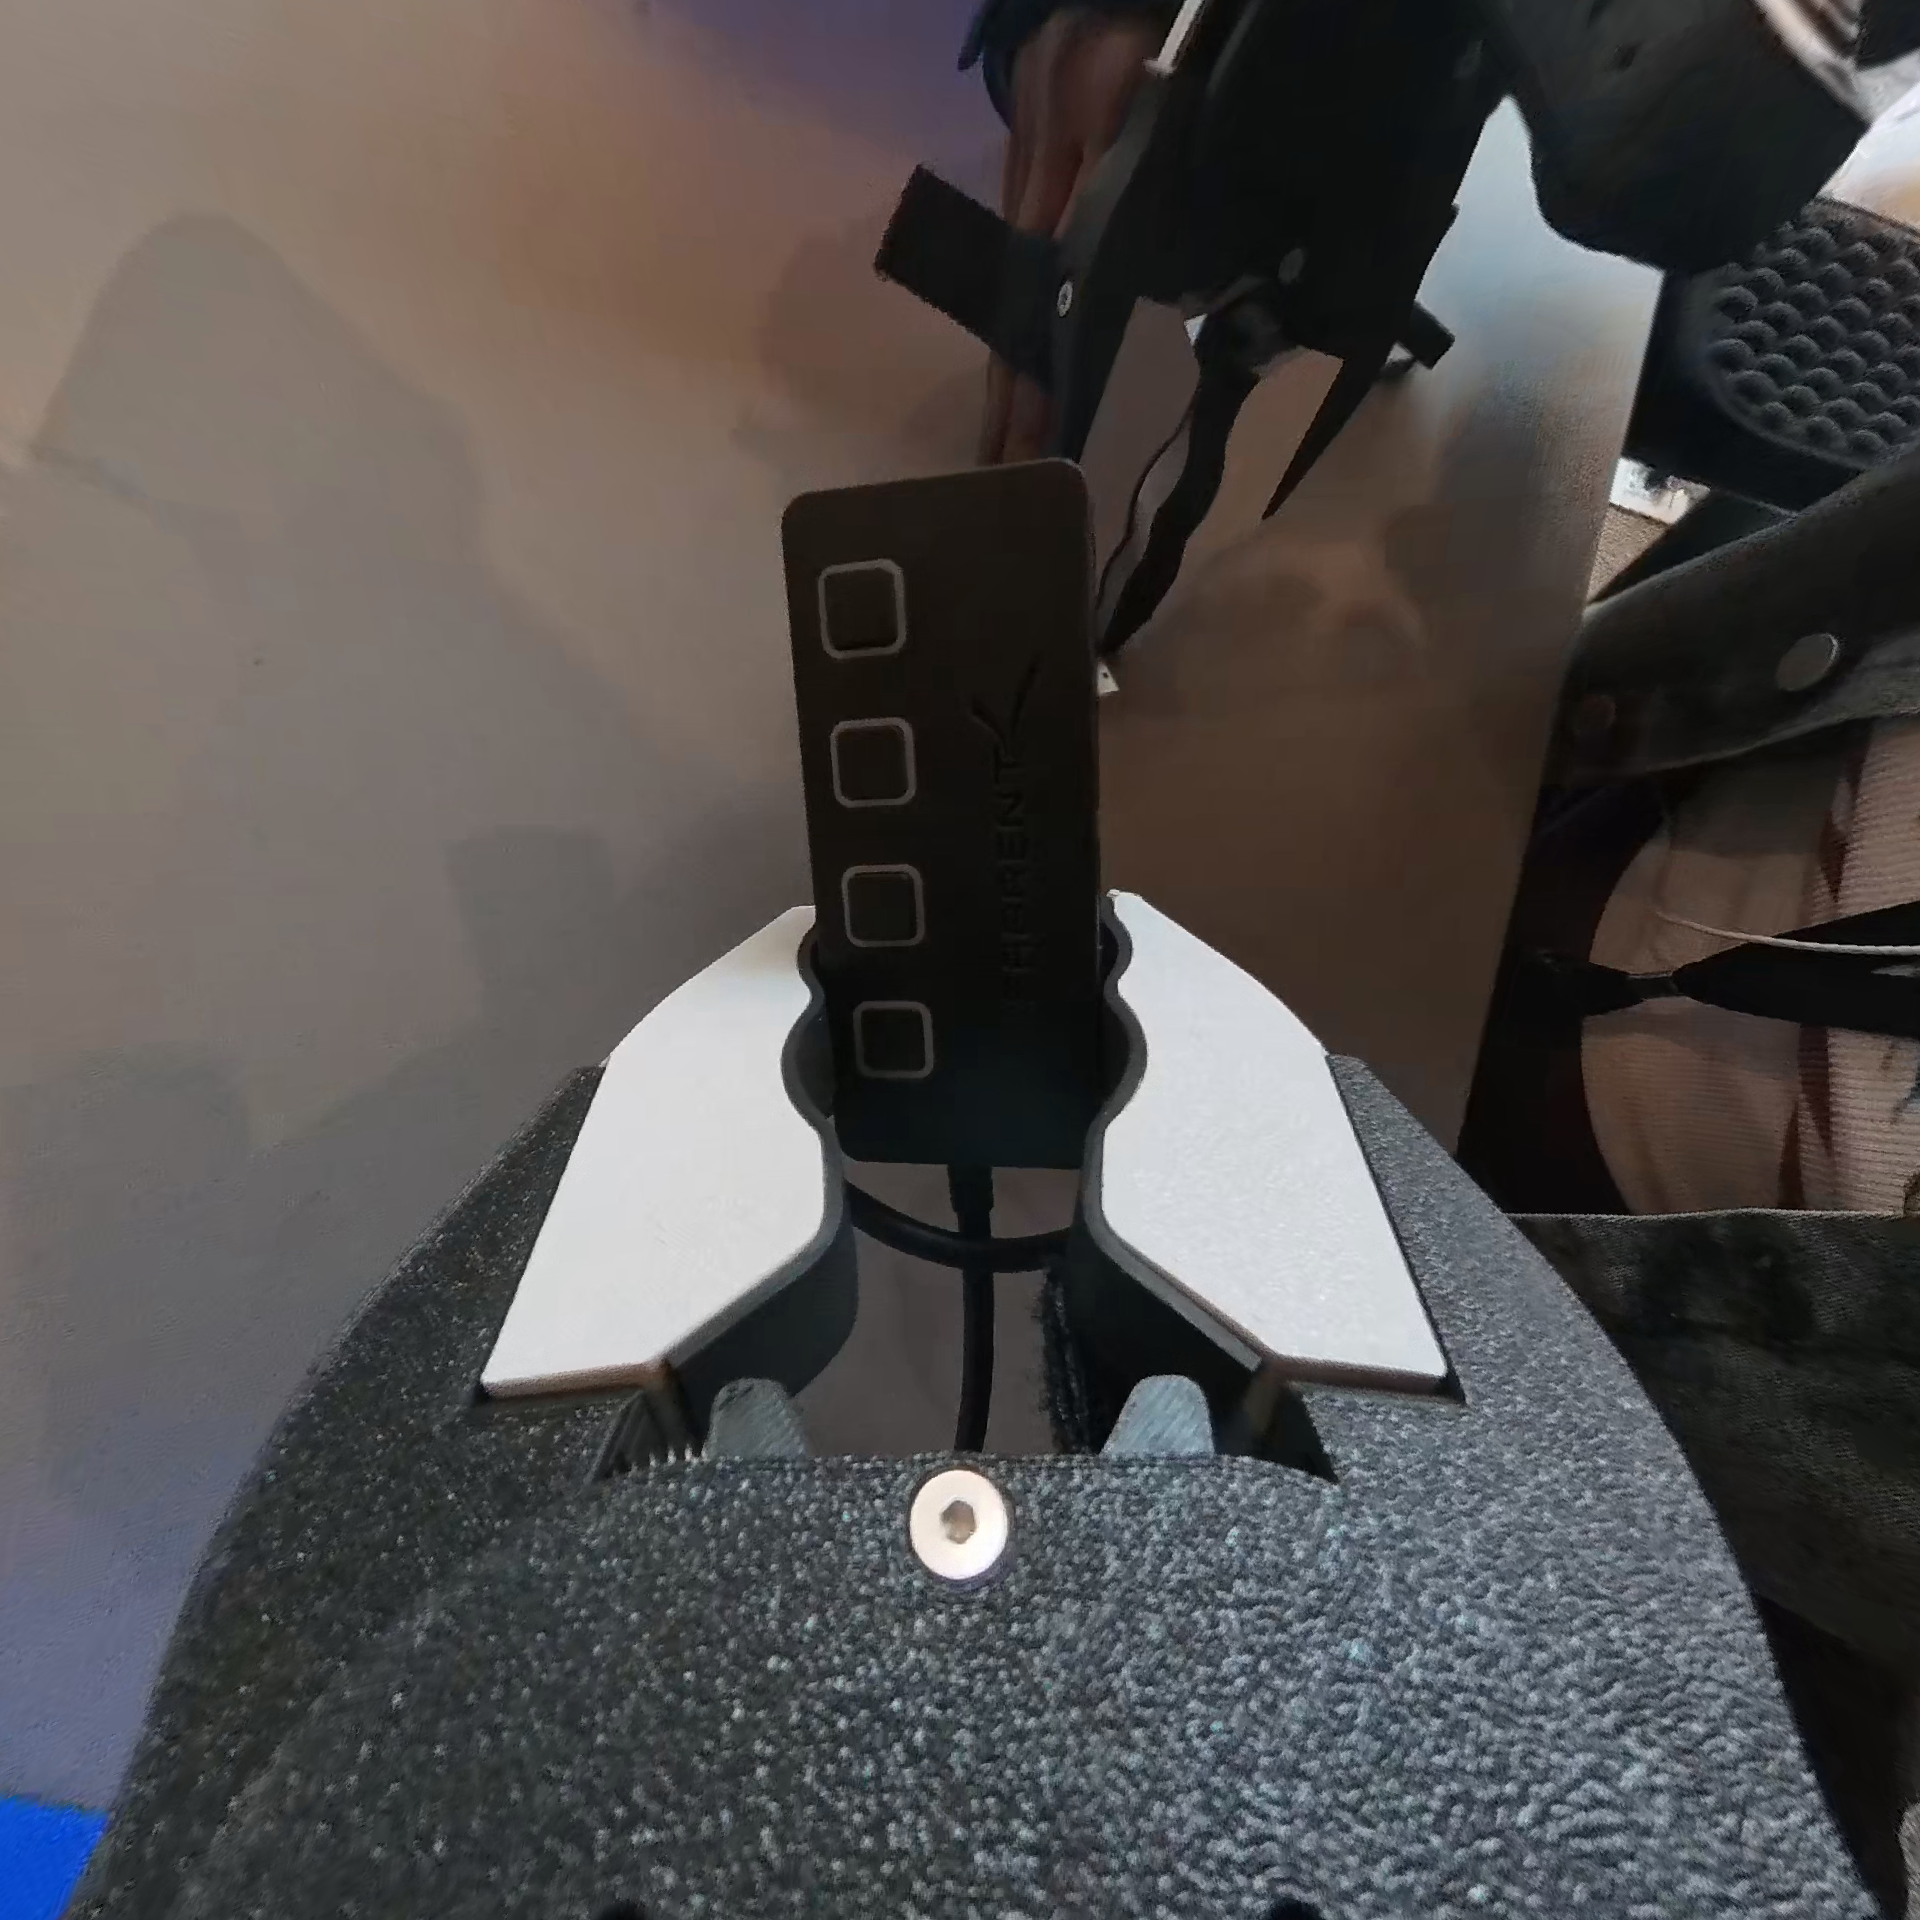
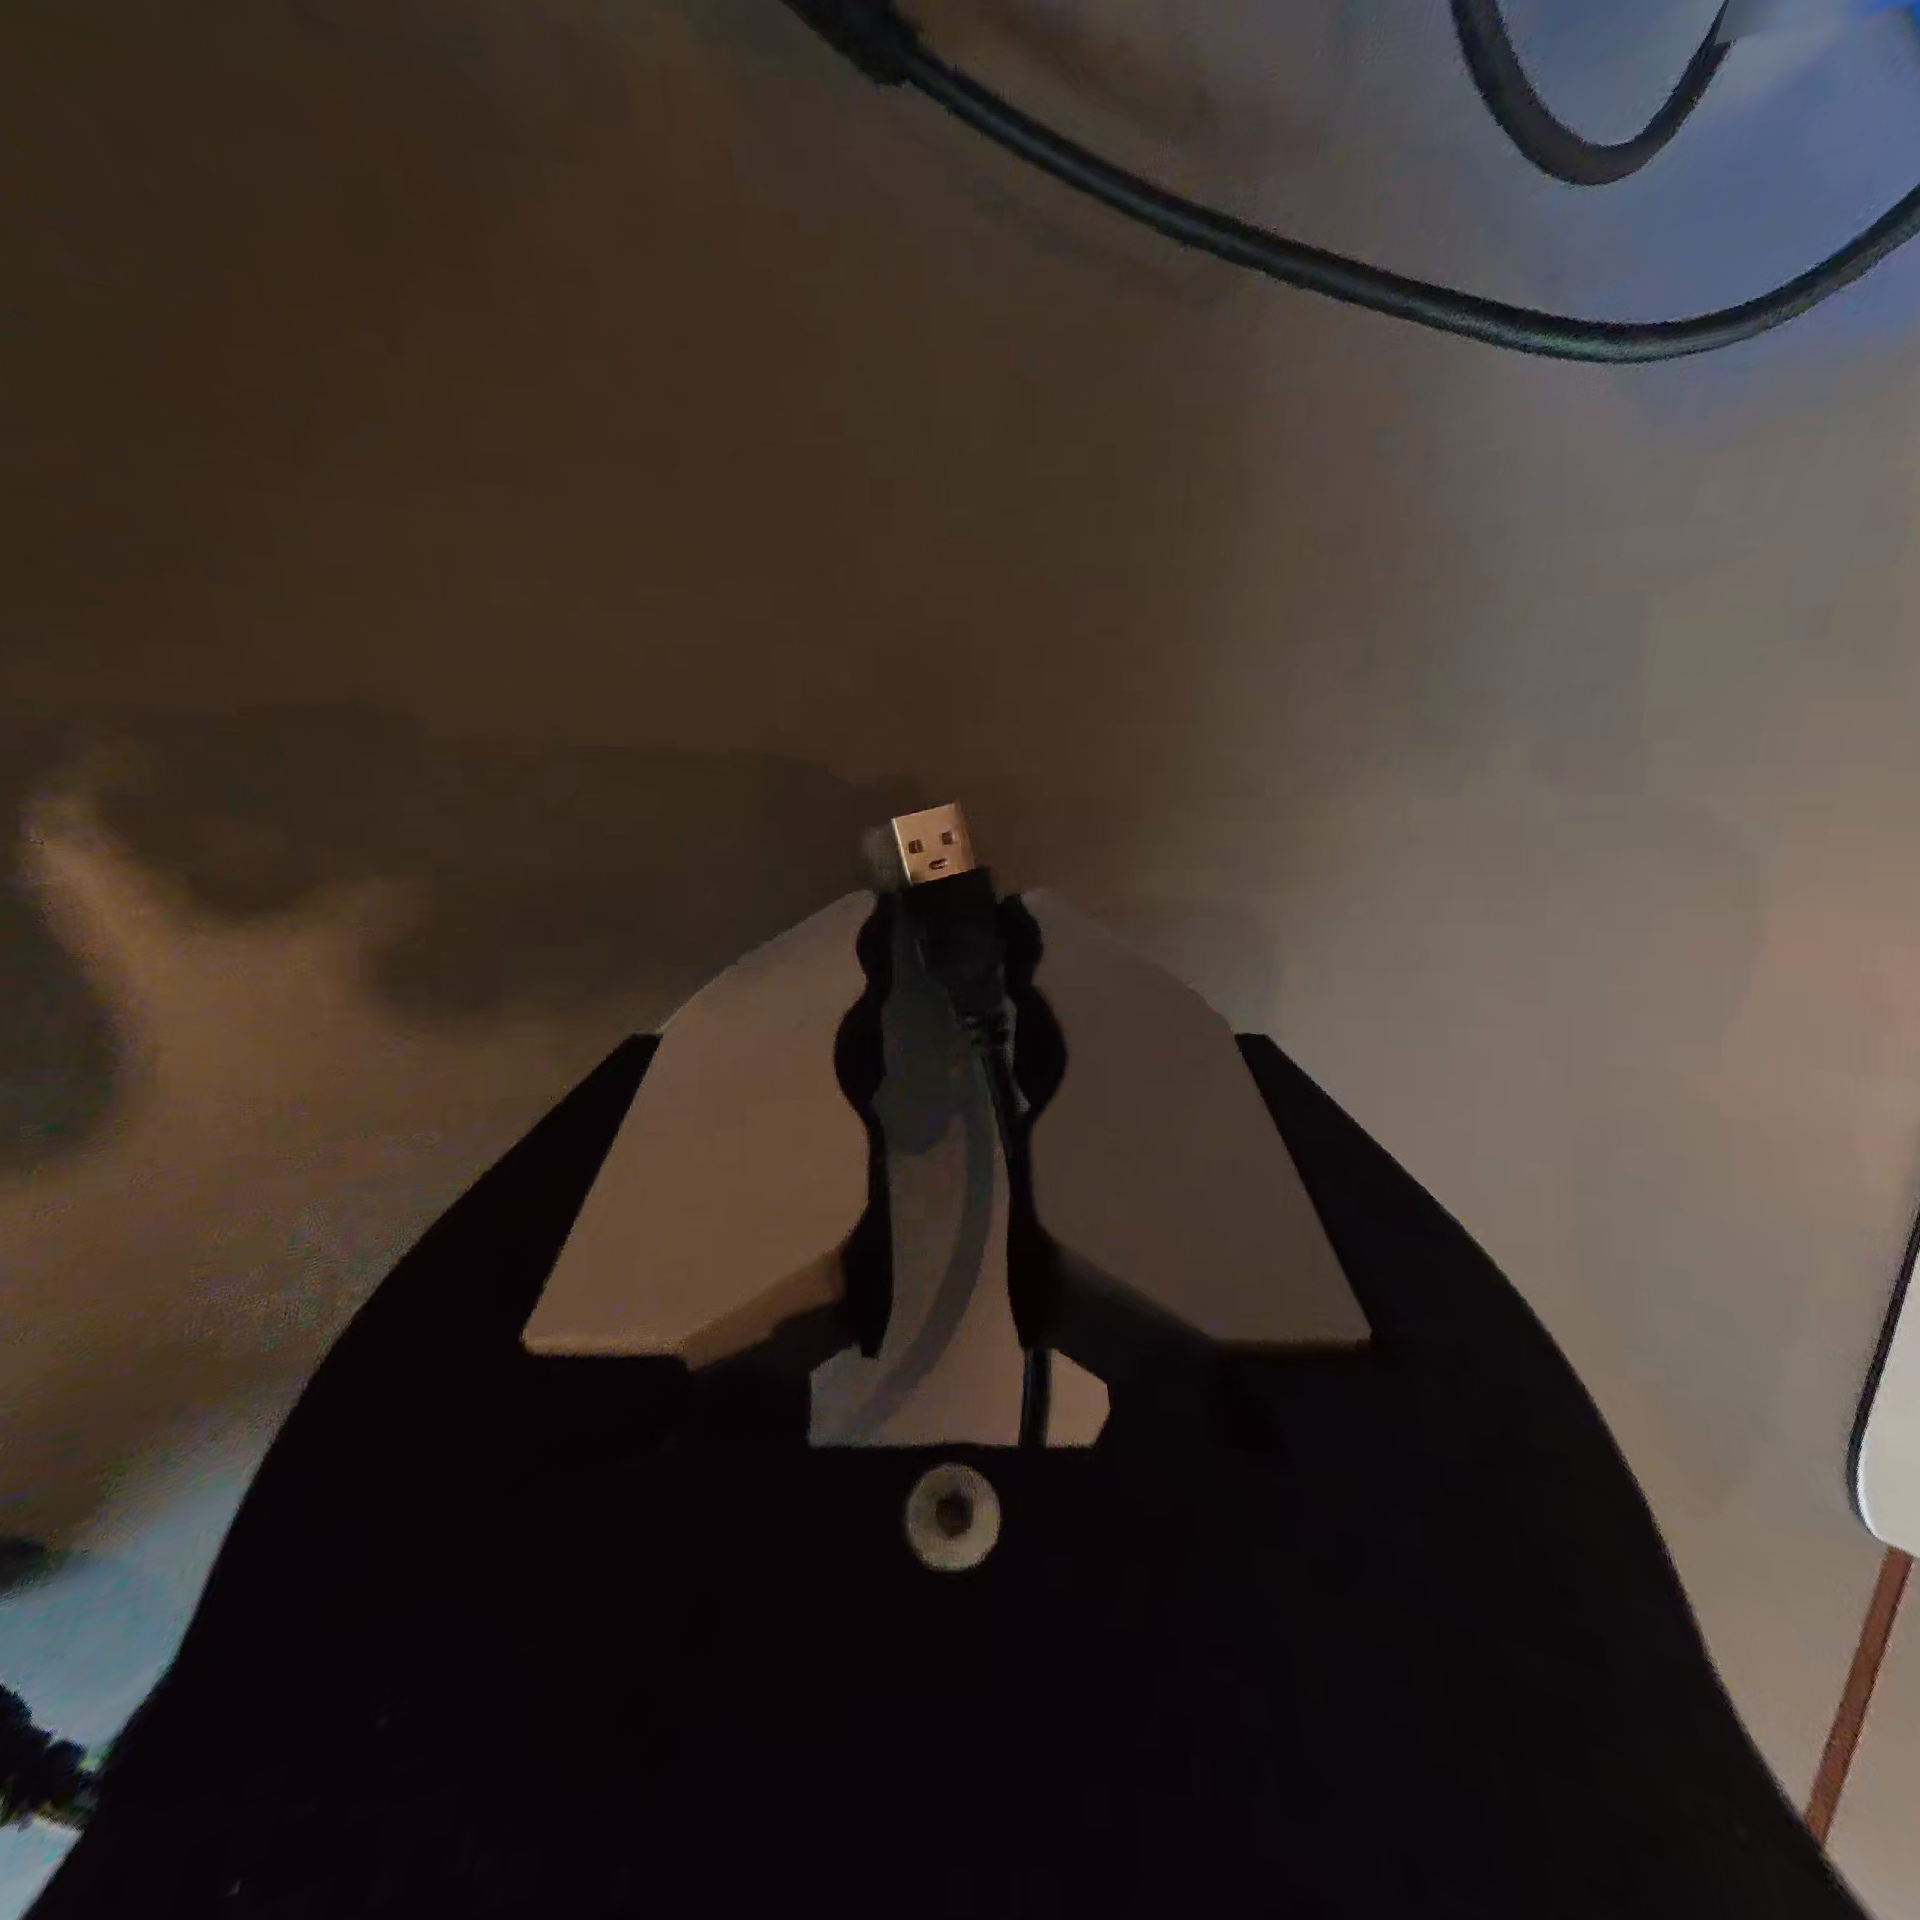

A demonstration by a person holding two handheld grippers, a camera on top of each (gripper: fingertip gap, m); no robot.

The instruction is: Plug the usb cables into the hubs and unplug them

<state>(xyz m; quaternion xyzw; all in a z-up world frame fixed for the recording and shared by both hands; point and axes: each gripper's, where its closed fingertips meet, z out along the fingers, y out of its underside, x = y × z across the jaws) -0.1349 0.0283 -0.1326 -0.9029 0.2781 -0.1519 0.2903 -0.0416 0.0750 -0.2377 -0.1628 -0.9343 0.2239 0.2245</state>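
- Hub [image 1: 940,790], black with four square buttons, stands upright, its lower end clamped in the left tool [image 1: 961,997]; its cord hangs below.
- Plug [image 2: 935,844] pokes just past the right tool [image 2: 948,935], which grips the cable [image 2: 961,997] above the surface [image 2: 416,468].
- Right tool hangs just beside the hub's top edge, apart.

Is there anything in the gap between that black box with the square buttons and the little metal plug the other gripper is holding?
Nothing. In the left wrist view, only bare tabletop shows between the hub and the plug beside it, held by the right gripper.
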